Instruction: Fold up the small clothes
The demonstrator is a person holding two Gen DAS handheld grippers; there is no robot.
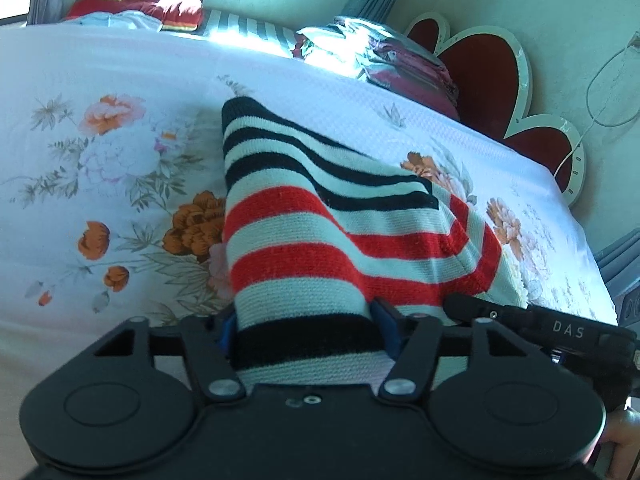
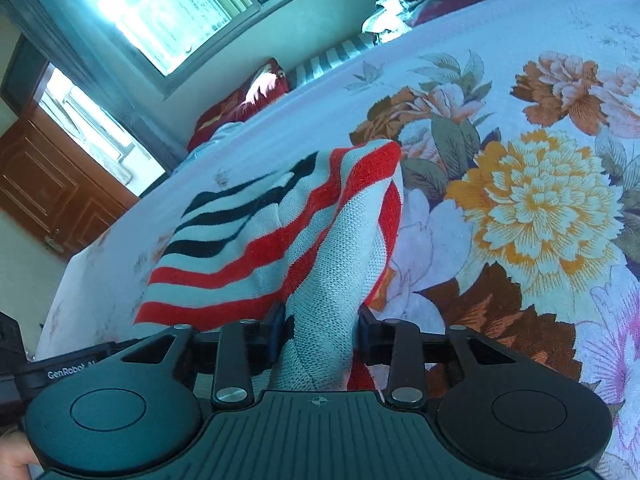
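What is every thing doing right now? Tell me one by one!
Striped sweater: partly lifted off the bed, pinched at two spots.
Left gripper: shut on the sweater's black-striped edge.
Right gripper: shut on a white and red bunch of the sweater.
Floral bedsheet: spread flat.
Folded clothes pile: stacked at the far edge of the bed.
Wooden door: looks closed.

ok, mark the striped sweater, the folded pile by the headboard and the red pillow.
striped sweater [image 1: 320, 236], left wrist view, on a red stripe at mid-body.
folded pile [image 1: 404, 68], left wrist view, on the maroon layers.
red pillow [image 1: 160, 2], left wrist view, on its top face.
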